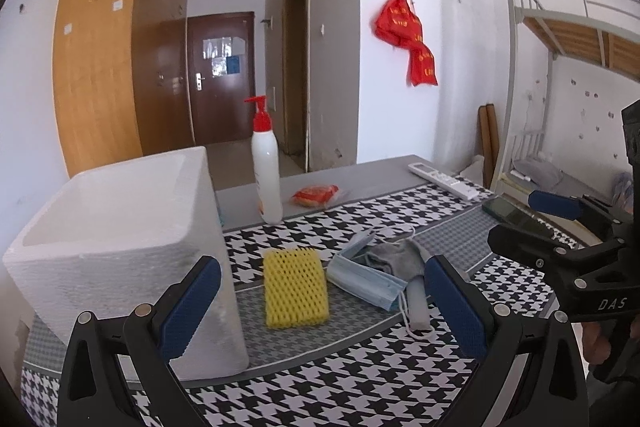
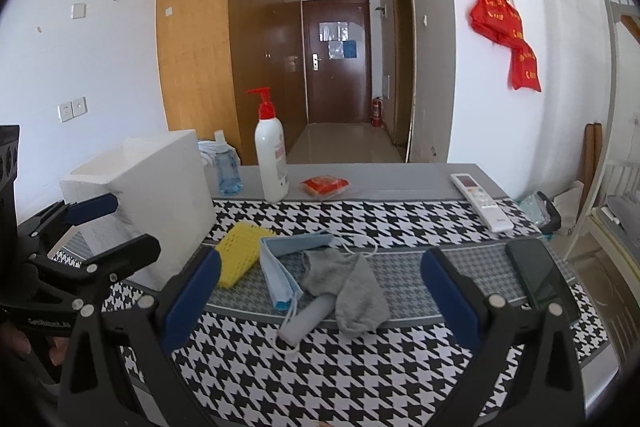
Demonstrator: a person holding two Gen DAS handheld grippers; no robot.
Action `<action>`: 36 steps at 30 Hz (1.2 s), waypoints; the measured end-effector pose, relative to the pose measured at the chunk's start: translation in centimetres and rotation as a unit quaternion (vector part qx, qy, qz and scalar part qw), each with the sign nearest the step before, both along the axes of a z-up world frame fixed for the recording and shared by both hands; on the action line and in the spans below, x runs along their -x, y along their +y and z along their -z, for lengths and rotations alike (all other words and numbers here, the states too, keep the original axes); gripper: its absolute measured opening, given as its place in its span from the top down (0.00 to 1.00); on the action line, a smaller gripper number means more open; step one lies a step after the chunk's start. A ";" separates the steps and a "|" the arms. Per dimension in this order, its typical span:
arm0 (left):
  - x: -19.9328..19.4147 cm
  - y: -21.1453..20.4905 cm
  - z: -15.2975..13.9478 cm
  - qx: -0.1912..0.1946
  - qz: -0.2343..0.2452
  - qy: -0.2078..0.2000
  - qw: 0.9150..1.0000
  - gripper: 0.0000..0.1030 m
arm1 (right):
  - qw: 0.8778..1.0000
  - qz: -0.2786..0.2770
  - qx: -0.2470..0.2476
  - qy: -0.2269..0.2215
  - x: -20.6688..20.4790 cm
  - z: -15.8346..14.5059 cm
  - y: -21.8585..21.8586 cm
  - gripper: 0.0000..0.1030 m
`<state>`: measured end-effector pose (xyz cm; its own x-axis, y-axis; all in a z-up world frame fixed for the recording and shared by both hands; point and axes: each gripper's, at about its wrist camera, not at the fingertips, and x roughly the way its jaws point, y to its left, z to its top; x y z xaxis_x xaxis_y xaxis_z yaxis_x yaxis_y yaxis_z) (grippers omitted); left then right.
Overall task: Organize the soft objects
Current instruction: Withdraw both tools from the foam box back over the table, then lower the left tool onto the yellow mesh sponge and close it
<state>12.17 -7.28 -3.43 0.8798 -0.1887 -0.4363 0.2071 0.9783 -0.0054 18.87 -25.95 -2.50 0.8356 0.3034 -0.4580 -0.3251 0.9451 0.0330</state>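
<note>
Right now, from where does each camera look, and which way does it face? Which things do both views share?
Left wrist: sits on the left claw, facing across the table to the yellow foam net; its own open blue pads frame the view, the right claw enters at right.
Right wrist: sits on the right claw, facing the grey sock; the left claw shows at left.
Shared: white foam box, blue mask, pump bottle, far door.

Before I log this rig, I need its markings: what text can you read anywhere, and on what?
"DAS": right gripper body.
"GenRobot_AI", blurred, uncertain: left gripper body.
Yellow print on red bags: too blurred.
Pump bottle label, remote buttons: too small.
</note>
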 end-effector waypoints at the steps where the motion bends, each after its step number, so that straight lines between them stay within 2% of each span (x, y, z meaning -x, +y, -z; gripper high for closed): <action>1: -0.1 -0.1 0.1 0.000 0.002 0.003 1.000 0.01 | 1.000 0.002 0.001 0.002 -0.1 0.1 -0.2 0.02; 7: -0.9 -1.1 0.8 -0.007 0.008 0.018 1.000 0.01 | 1.000 0.009 -0.002 0.012 -0.7 0.8 -1.2 0.02; 20: -3.8 -2.1 2.8 -0.028 -0.010 0.055 0.998 0.02 | 0.999 0.016 -0.010 0.034 -2.1 2.2 -2.6 0.02; 36: -6.5 -2.7 4.8 -0.064 -0.056 0.103 0.991 0.13 | 0.998 0.004 -0.009 0.064 -4.1 3.9 -2.5 0.02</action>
<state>18.65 -9.96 -8.25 0.7823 -0.0258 -0.6223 0.1045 0.9904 0.0902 23.01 -28.48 -6.35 0.7729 0.3055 -0.5561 -0.3085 0.9468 0.0913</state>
